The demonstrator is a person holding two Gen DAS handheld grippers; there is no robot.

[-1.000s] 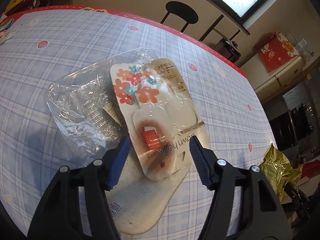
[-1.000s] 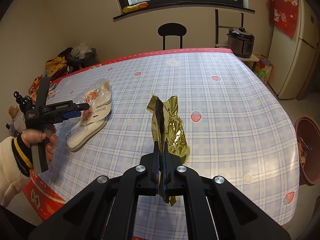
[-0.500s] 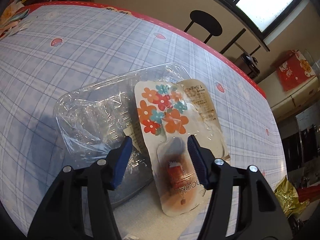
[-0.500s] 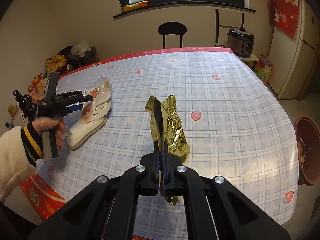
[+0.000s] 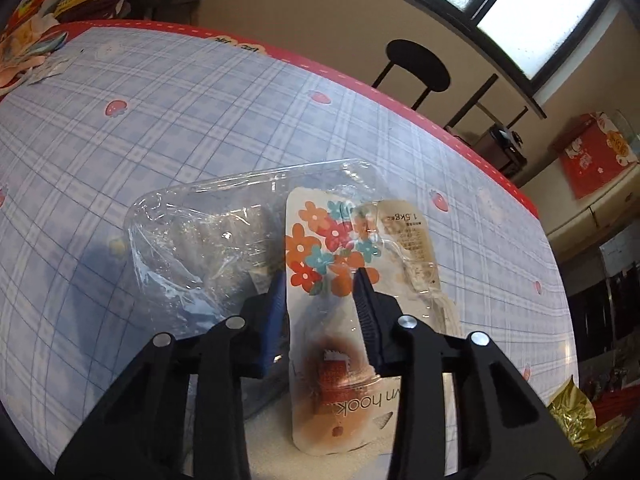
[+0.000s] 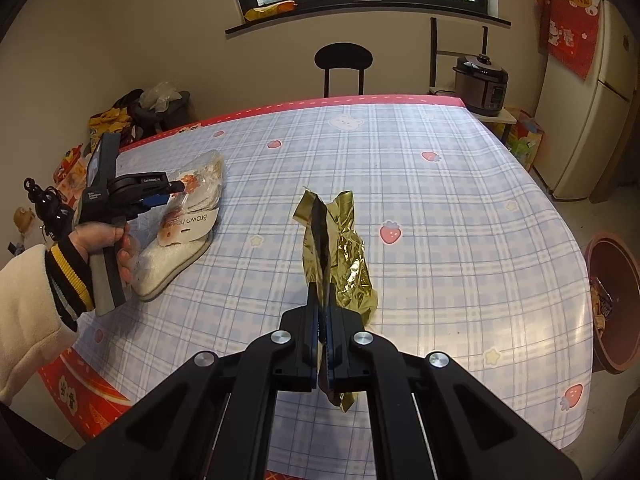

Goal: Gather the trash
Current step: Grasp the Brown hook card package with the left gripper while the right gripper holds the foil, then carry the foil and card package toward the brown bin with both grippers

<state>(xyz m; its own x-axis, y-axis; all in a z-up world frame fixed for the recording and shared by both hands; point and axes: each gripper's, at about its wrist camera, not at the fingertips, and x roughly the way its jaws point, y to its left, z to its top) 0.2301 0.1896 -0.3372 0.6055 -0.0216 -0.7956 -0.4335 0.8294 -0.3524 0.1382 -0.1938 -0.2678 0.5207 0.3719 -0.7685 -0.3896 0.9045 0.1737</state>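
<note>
A flowered "Brown hook" blister pack (image 5: 340, 312) lies on a crumpled clear plastic tray (image 5: 208, 240) and a white pad, on the blue plaid table. My left gripper (image 5: 320, 280) is open, its blue fingers straddling the pack's flowered part. In the right wrist view the left gripper (image 6: 176, 192) sits over the same pack (image 6: 188, 220). My right gripper (image 6: 322, 300) is shut on a crumpled gold foil wrapper (image 6: 340, 248) and holds it above the table. The wrapper also shows in the left wrist view (image 5: 576, 420).
A brown bin (image 6: 612, 304) with trash stands on the floor at the table's right. A black chair (image 6: 344, 64), a rice cooker (image 6: 480, 80) and a fridge (image 6: 592, 100) stand beyond the far edge. Bags (image 6: 132, 116) are piled at the far left.
My left gripper has moved forward along the blister pack, from its lower end to the flowered part, and its jaws have narrowed. The right gripper holds the gold wrapper still.
</note>
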